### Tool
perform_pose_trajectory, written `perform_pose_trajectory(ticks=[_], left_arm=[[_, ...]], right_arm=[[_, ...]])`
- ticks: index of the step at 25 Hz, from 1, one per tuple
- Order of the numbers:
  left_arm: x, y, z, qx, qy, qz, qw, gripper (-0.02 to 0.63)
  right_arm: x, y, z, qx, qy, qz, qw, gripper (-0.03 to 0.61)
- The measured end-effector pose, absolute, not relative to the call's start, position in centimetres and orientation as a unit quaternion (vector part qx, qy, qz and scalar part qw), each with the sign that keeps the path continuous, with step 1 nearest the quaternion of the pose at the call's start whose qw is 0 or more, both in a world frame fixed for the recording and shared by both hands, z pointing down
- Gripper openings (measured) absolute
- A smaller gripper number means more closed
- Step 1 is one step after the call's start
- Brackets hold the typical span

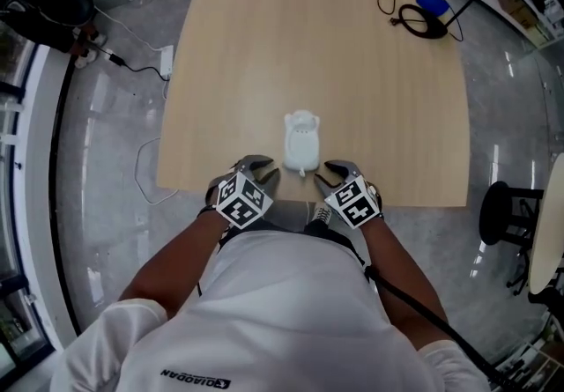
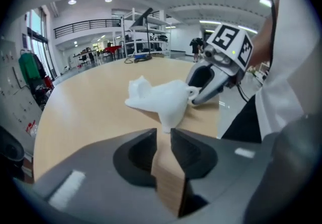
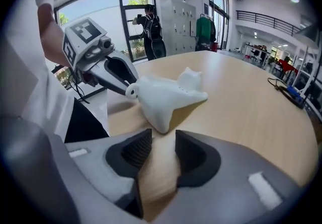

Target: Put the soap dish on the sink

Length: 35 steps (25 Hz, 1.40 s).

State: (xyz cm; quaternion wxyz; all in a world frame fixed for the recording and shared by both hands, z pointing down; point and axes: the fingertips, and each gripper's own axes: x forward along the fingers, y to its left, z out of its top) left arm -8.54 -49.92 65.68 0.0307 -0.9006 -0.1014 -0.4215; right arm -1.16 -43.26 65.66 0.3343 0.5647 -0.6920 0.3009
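Note:
A white soap dish (image 1: 301, 142) with a small loop at its near end lies on the light wooden table (image 1: 308, 29), close to the front edge. My left gripper (image 1: 264, 173) is just left of the dish's near end, and my right gripper (image 1: 330, 173) just right of it. In the left gripper view the dish (image 2: 161, 99) is right beyond my left gripper (image 2: 163, 135), whose jaws stand a narrow gap apart with only table between them. The right gripper view shows the dish (image 3: 168, 94) ahead of my right gripper (image 3: 163, 137), open and empty. No sink is in view.
A black cable coil with a blue object (image 1: 421, 10) and a lamp arm sit at the table's back right. A white power strip (image 1: 166, 60) and cords lie on the floor to the left. A black stool (image 1: 507, 210) stands at the right.

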Motion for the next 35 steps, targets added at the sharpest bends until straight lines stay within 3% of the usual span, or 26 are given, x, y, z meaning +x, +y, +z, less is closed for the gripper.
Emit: perform_pose_trajectory(ticks=[31,35], left_arm=[[-8.8,-49.9,66.1,-0.898,-0.11,-0.425,0.036,0.081],[-9.8,-49.5,64.8,-0.901,-0.143,-0.405,0.062,0.062]], right_arm=[[-1.0,-43.7,65.1,0.6,-0.658,0.311,0.333,0.121],[-1.3,-42.5,64.1,0.64,-0.627,0.332,0.294,0.121]])
